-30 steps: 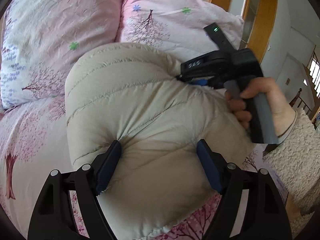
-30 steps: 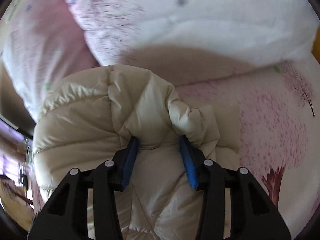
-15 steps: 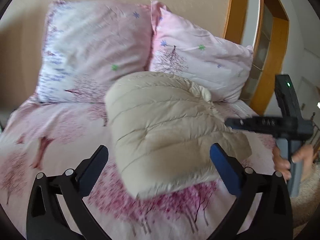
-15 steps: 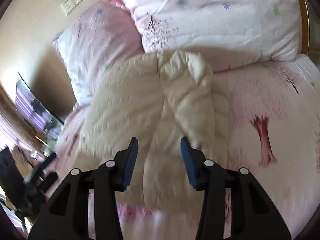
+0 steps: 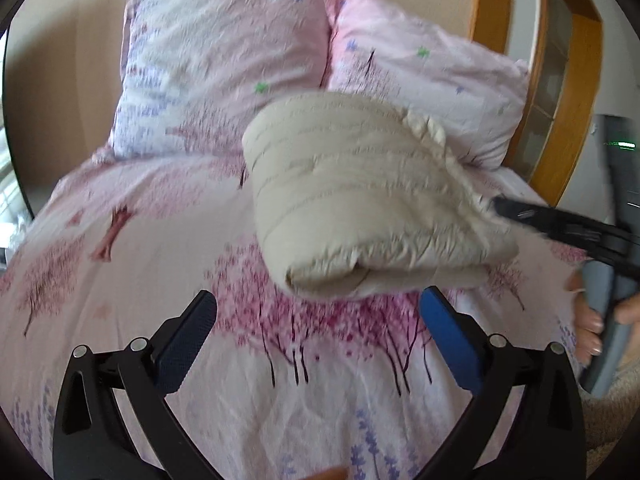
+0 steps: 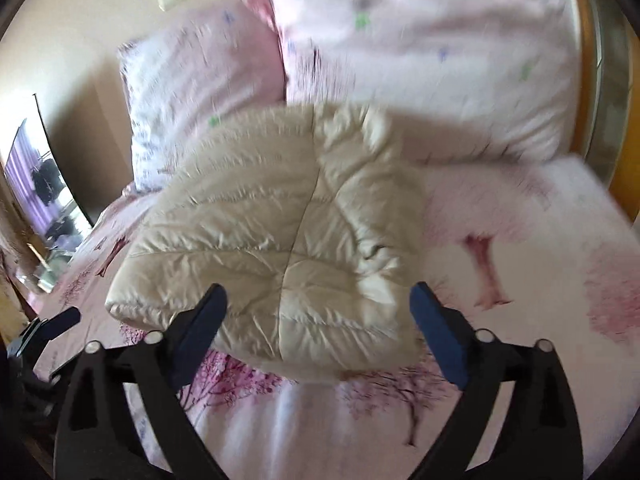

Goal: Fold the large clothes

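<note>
Left wrist view: the left claw (image 5: 318,316) fills the bottom of the picture, its two blue pads spread wide apart with nothing between them; its jaws have just been opening. Just ahead of the claw, a folded cream quilted jacket (image 5: 360,196) lies on the bed (image 5: 160,280), which has a pink cover printed with trees. The jacket's rolled edge faces the claw but does not touch the pads. Beyond the jacket, two pink pillows (image 5: 224,64) lean against the wall. To the right of the claw, a person's hand (image 5: 592,320) grips a grey handle; the black fingers of the right claw (image 5: 520,216) reach in from there to the jacket's right edge, though the blur hides whether they touch.

Right wrist view: the right claw (image 6: 318,316) stands wide apart too, having just been opening. The folded jacket (image 6: 280,232) lies ahead of it, and its near edge shows between the pads without being pinched. This picture is blurred. The pillows (image 6: 420,60) sit behind the jacket. Far to the left, the tip of the left claw (image 6: 60,320) shows at the bed's edge.
</note>
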`<state>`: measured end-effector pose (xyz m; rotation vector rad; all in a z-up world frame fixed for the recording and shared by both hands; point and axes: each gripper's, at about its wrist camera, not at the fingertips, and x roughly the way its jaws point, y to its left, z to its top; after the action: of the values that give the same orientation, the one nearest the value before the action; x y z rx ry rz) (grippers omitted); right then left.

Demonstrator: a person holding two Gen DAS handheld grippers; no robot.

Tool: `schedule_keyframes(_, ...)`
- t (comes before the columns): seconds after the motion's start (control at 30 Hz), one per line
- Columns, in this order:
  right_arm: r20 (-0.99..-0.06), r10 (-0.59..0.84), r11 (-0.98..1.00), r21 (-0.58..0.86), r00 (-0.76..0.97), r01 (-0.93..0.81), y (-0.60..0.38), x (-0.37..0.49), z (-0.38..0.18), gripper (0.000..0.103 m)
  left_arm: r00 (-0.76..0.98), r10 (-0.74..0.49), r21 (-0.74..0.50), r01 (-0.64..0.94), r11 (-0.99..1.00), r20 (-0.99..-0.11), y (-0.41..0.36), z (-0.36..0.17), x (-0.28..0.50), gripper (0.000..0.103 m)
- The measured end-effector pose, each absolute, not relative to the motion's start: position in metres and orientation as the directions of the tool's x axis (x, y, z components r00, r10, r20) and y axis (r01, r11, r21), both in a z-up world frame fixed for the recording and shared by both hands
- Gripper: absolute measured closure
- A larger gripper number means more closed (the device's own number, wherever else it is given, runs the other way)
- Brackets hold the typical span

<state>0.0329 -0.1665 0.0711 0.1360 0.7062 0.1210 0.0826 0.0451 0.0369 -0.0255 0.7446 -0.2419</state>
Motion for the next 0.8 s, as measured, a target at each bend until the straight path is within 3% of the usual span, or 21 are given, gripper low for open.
schedule_keyframes(0.13, -0.617, 0.147, 0.984, 0.168, 0.773, -0.054, -0.172, 0.006, 0.071, 0.002, 0.669, -0.18, -0.096, 0.161, 0.982, -0.721, 0.046, 0.025, 0.085, 0.001)
schedule_keyframes(0.43, -0.779, 0.099, 0.995, 0.094, 0.619, -0.04, -0.159, 0.001, 0.034, 0.002, 0.623, -0.099, -0.031, 0.12, 0.992, -0.776, 0.043, 0.009, 0.08, 0.001)
schedule_keyframes(0.8, -0.847, 0.052, 0.999, 0.043, 0.529, -0.028, -0.151, 0.009, 0.013, 0.002, 0.563, -0.087, -0.007, 0.142, 0.99, -0.822, 0.035, 0.001, 0.083, 0.001)
